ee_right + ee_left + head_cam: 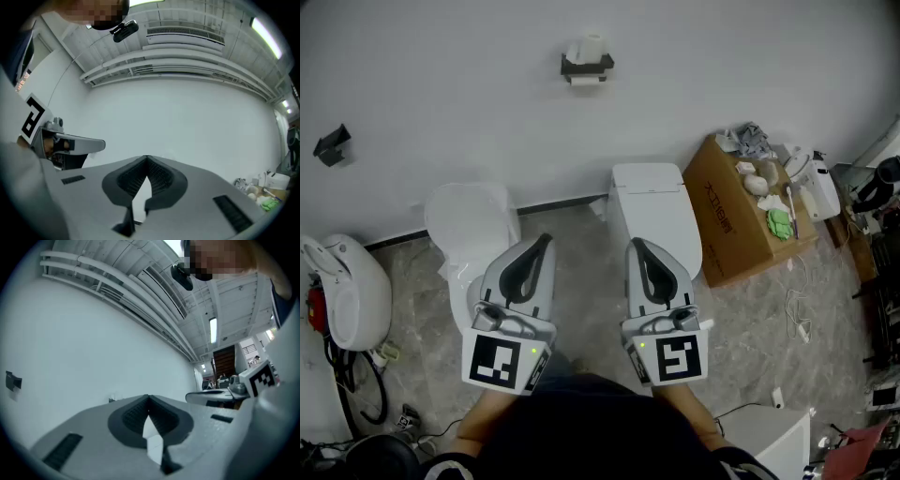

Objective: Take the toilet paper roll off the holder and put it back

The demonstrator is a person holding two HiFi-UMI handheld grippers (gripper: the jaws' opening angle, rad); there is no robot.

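The white toilet paper roll [587, 49] sits on a small black holder [586, 67] high on the white wall, far ahead of both grippers. My left gripper [547, 241] and right gripper [633, 244] are held side by side low in the head view, over the two toilets, both pointing toward the wall. Each is shut with its tips touching and nothing between them, as the left gripper view [149, 397] and the right gripper view [147, 158] both show. From the left gripper the holder [112, 399] is only a tiny dark spot on the wall.
A round white toilet [469, 220] stands below the left gripper, a squarer one [654, 202] below the right. A cardboard box [736, 220] with loose items on top lies at the right. A second black bracket [333, 145] is on the wall at left. Cables trail over the floor.
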